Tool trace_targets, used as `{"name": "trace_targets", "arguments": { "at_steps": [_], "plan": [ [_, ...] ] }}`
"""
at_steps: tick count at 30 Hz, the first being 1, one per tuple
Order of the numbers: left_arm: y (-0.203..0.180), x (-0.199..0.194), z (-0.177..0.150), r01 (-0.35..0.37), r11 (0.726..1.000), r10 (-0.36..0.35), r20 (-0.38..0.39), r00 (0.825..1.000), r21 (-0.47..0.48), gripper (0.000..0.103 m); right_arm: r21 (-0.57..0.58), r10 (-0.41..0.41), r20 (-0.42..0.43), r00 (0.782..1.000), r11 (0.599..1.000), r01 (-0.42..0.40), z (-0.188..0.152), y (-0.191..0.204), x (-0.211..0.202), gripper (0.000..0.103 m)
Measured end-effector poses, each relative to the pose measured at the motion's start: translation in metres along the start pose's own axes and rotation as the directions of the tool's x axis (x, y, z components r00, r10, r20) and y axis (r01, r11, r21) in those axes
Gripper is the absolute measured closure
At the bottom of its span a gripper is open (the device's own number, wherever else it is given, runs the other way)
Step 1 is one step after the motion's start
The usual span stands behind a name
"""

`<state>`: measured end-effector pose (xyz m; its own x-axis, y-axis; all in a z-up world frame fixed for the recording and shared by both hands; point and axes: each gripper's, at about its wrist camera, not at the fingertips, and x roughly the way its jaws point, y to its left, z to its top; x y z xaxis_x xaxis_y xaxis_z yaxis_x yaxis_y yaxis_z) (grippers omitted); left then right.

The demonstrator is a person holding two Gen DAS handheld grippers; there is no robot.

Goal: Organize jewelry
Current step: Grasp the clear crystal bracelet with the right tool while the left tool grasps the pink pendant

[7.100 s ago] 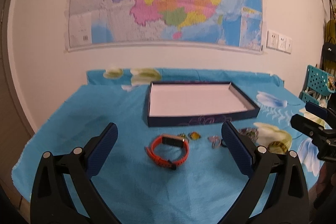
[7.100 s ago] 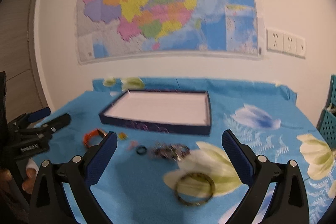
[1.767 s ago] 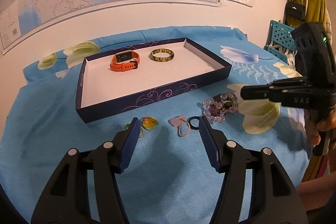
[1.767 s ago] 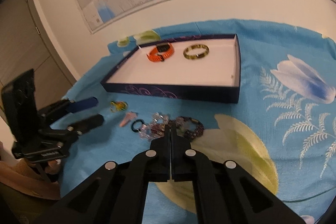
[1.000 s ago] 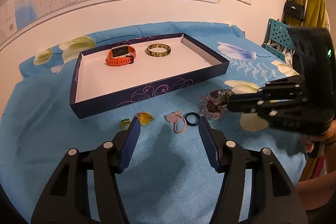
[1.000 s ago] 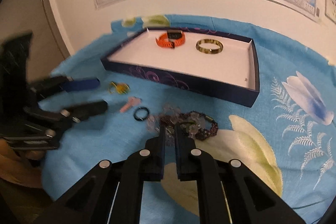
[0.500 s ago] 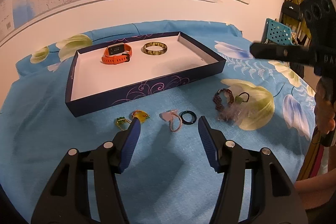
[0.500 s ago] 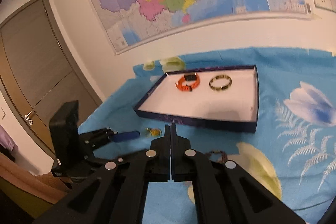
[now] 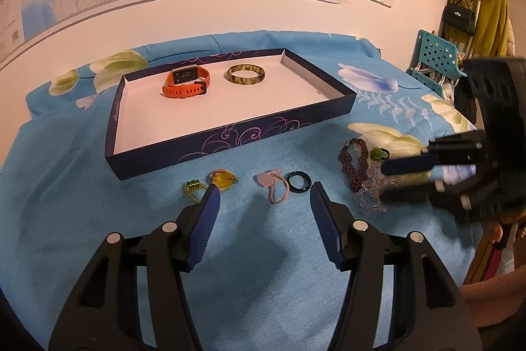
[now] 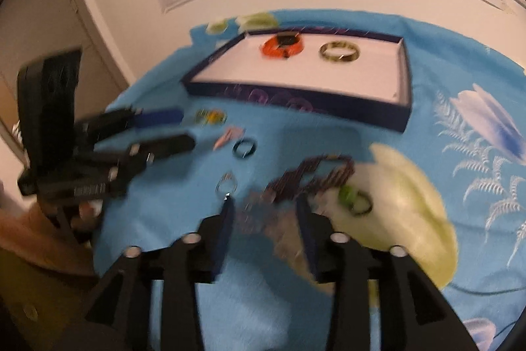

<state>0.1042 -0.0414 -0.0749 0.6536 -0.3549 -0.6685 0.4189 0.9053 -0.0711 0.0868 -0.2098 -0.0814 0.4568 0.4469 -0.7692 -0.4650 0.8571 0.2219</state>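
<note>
A dark blue tray (image 9: 230, 134) holds an orange watch (image 9: 186, 82) and a mottled bangle (image 9: 245, 76). On the blue cloth in front lie a yellow pendant (image 9: 221, 180), a pink piece (image 9: 274, 183), a dark ring (image 9: 298, 182), a dark beaded bracelet (image 9: 353, 157) and clear beads (image 9: 370, 198). My left gripper (image 9: 263, 203) is open and empty, just short of the pink piece and ring. My right gripper (image 10: 263, 209) is open, low over the clear beads (image 10: 256, 203) beside the beaded bracelet (image 10: 312, 173); it also shows at the right of the left wrist view (image 9: 391, 180).
A green-stone ring (image 10: 355, 199) lies right of the right gripper. The tray's front wall (image 10: 296, 101) stands behind the loose pieces. A wall with a map backs the table. A teal crate (image 9: 434, 55) and hanging clothes stand at the far right.
My right gripper has come down from high above the table and opened over the clear beads. The left gripper has barely moved.
</note>
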Motion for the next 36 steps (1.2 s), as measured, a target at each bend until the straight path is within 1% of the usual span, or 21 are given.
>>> {"name": "trace_targets", "arguments": {
  "at_steps": [1,2,3,5,7,8,9,10,12,13,16,17,19,21,22,26,30,34,36],
  "plan": [
    [0.000,0.000,0.000,0.000,1.000,0.000,-0.001,1.000,0.001,0.047,-0.015,-0.012,0.002,1.000,1.000,0.012,-0.003,0.003,0.000,0.049],
    [-0.001,0.000,0.000,0.000,1.000,0.000,-0.003,1.000,0.002,0.047,-0.038,-0.027,-0.003,1.000,0.999,0.027,-0.005,0.006,0.001,0.046],
    [-0.001,0.001,0.000,0.000,1.000,0.000,-0.005,1.000,0.004,0.047,-0.056,-0.043,-0.003,0.999,0.998,0.043,-0.007,0.008,0.002,0.047],
    [-0.001,0.001,0.000,0.000,1.000,0.000,-0.007,1.000,0.005,0.047,-0.086,-0.084,0.000,0.996,0.993,0.084,-0.009,0.011,0.002,0.056],
    [-0.002,0.001,0.000,0.000,1.000,0.001,-0.008,1.000,0.006,0.047,-0.100,-0.114,-0.006,0.993,0.989,0.113,-0.009,0.011,0.002,0.077],
    [-0.003,0.001,0.000,0.000,1.000,0.000,-0.009,1.000,0.005,0.047,-0.106,-0.129,-0.003,0.992,0.986,0.128,-0.009,0.010,0.002,0.080],
    [-0.003,0.001,0.000,0.000,1.000,0.000,-0.009,1.000,0.005,0.047,-0.107,-0.134,-0.002,0.991,0.985,0.133,-0.008,0.010,0.001,0.095],
    [-0.003,0.001,0.000,0.000,1.000,0.000,-0.009,1.000,0.004,0.047,-0.103,-0.130,0.002,0.991,0.986,0.130,-0.008,0.009,0.000,0.095],
    [-0.003,0.002,0.000,0.000,1.000,0.000,-0.009,1.000,0.005,0.047,-0.067,-0.089,0.020,0.996,0.994,0.090,-0.006,0.004,-0.006,0.095],
    [-0.003,0.002,0.000,-0.002,1.000,0.002,-0.009,1.000,0.005,0.047,-0.052,-0.084,0.032,0.996,0.995,0.086,-0.005,0.002,-0.009,0.095],
    [-0.003,0.002,0.000,0.000,1.000,0.000,-0.009,1.000,0.005,0.047,0.011,-0.033,0.096,0.995,0.999,0.033,0.004,-0.007,-0.024,0.095],
    [-0.004,0.001,0.000,0.001,1.000,-0.001,-0.008,1.000,0.006,0.047,0.032,-0.012,0.131,0.991,0.999,0.007,0.008,-0.010,-0.033,0.095],
    [-0.005,0.002,0.000,0.002,1.000,-0.002,-0.008,1.000,0.009,0.047,0.054,0.007,0.183,0.983,0.998,-0.018,0.015,-0.013,-0.046,0.095],
    [-0.006,0.002,0.000,0.007,1.000,-0.007,-0.009,1.000,0.012,0.047,0.073,0.035,0.225,0.974,0.996,-0.053,0.021,-0.016,-0.057,0.095],
    [-0.007,0.003,-0.001,0.008,1.000,-0.008,-0.009,1.000,0.017,0.048,0.074,0.035,0.245,0.969,0.996,-0.055,0.024,-0.017,-0.063,0.095],
    [-0.009,0.004,0.000,0.018,1.000,-0.018,-0.017,1.000,0.025,0.051,0.065,0.039,0.272,0.961,0.996,-0.059,0.030,-0.015,-0.071,0.095],
    [-0.008,0.008,0.001,0.035,0.999,-0.034,-0.037,0.999,0.023,0.057,0.068,0.036,0.272,0.962,0.996,-0.056,0.031,-0.015,-0.071,0.095],
    [-0.007,0.024,0.005,0.054,0.999,-0.053,-0.103,0.993,0.008,0.069,0.077,0.041,0.263,0.964,0.995,-0.063,0.030,-0.016,-0.065,0.095],
    [-0.004,0.031,0.006,0.061,0.998,-0.061,-0.128,0.990,-0.002,0.072,0.084,0.044,0.260,0.965,0.994,-0.068,0.030,-0.017,-0.062,0.095]
  ]
}}
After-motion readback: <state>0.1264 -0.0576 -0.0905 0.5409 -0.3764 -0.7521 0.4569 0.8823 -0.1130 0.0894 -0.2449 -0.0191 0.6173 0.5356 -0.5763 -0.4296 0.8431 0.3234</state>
